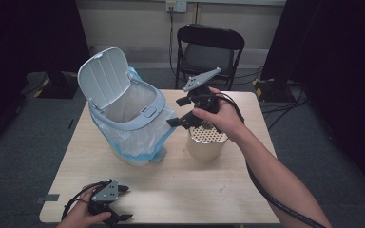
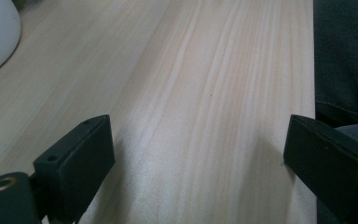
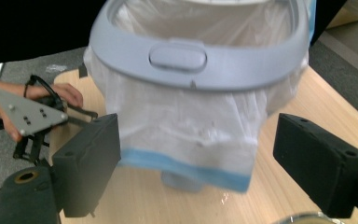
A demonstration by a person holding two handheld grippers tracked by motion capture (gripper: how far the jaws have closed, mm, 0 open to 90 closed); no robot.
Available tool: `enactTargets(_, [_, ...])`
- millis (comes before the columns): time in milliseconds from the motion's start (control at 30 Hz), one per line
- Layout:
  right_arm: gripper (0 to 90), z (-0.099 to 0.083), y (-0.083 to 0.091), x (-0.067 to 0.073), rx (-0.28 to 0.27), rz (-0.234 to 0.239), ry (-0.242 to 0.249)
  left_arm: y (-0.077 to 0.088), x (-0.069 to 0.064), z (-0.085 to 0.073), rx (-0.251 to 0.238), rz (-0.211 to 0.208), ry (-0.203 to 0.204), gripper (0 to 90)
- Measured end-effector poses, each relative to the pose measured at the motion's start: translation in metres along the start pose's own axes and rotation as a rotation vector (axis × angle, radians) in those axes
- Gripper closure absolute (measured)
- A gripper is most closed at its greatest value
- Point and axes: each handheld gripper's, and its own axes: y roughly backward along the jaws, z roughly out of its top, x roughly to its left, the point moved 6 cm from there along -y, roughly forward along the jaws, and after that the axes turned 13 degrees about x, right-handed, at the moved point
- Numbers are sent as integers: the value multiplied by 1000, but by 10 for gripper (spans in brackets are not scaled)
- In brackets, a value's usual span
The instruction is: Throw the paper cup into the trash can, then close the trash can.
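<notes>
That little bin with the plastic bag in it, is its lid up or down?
Up. The bin's white lid stands swung back behind the grey rim, and the bag-lined opening shows from above.

Dim room, soft overhead light; right gripper view slightly blurred.

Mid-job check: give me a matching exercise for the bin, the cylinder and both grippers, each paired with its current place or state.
Things:
1. Grey-blue plastic waste bin with white liner bag
2. Beige cylinder with honeycomb top
3. Left gripper
4. Right gripper

Places or states:
A. Resting low at the table's near edge, jaws open over bare wood
B. Lid raised, bag folded over the rim
C. Held in the air, jaws open and pointed at the bin
D. Standing on the table under the person's right hand

Pairs: 1-B, 2-D, 3-A, 4-C
</notes>
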Motion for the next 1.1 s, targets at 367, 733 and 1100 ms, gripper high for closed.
enactTargets(367, [144, -40, 1, 2, 25, -13, -2, -1, 0, 0, -7, -2, 4, 80])
enactTargets(733, [144, -71, -8, 6, 45, -10, -20, 0, 0, 0, 1, 1, 3, 80])
enactTargets(1100, [144, -95, -15, 12, 41, -25, -30, 0, 0, 0, -1, -1, 5, 80])
